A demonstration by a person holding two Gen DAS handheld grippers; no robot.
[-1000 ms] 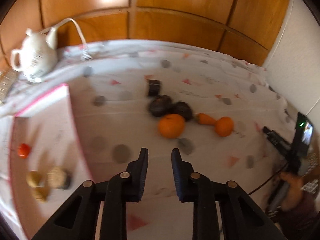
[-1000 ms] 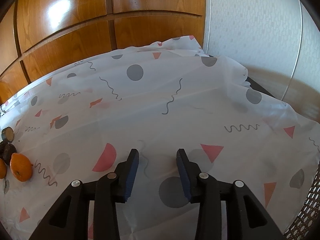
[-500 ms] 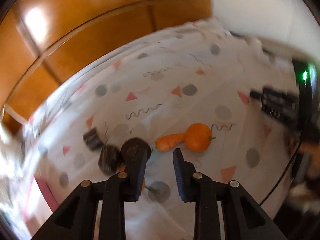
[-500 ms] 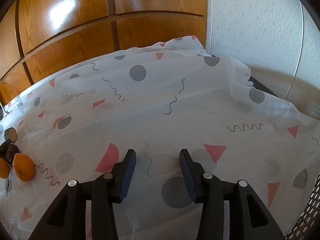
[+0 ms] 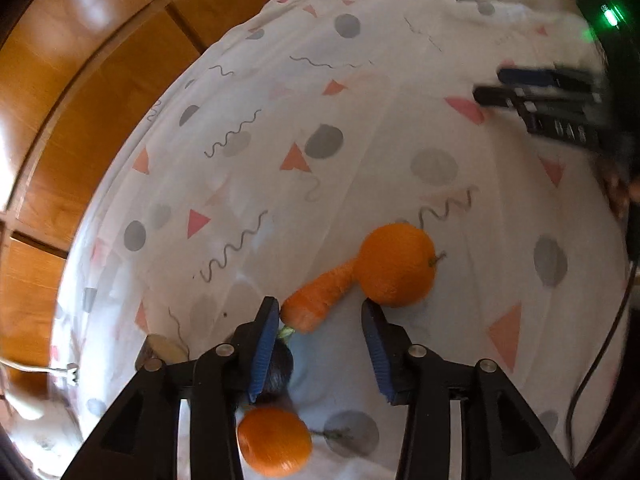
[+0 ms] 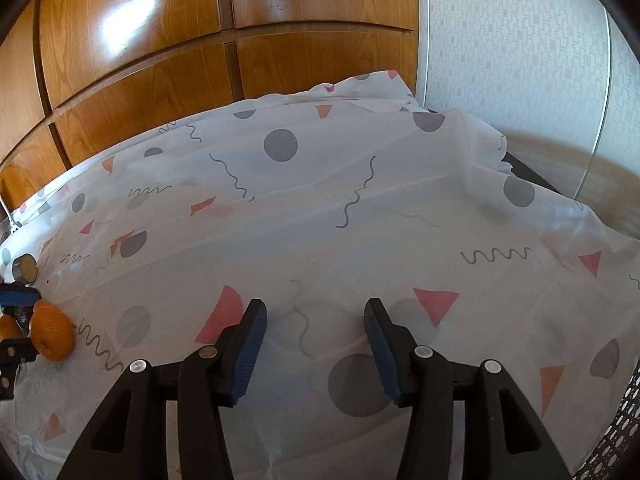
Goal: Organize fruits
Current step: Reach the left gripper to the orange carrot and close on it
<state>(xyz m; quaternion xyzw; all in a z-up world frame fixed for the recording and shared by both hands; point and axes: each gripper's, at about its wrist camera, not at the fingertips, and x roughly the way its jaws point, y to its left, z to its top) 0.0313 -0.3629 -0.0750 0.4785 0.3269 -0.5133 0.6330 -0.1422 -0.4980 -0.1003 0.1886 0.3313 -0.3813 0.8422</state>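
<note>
My left gripper (image 5: 320,316) points steeply down over a cluster of produce on the patterned tablecloth (image 5: 360,140), and its jaws are opening. The thick end of a carrot (image 5: 320,300) lies just between its fingertips, untouched by the pads. An orange (image 5: 396,264) touches the carrot's thin end. A second orange (image 5: 274,440) and a dark round fruit (image 5: 280,364) lie beneath the left finger. My right gripper (image 6: 316,312) hovers over bare cloth far to the right, its jaws opening with nothing between them. From there the orange (image 6: 52,336) shows at the left edge.
A cut dark piece with a pale face (image 5: 160,350) lies left of the cluster. Wooden panels (image 6: 200,60) close off the back, a papered wall (image 6: 520,60) the right. A black cable (image 5: 600,352) hangs at the cloth's right edge. A woven mesh surface (image 6: 624,420) sits low right.
My left gripper has swung over and down onto the fruit cluster, rolling as it went, and its jaws have spread. The right gripper stayed put while its jaws widened.
</note>
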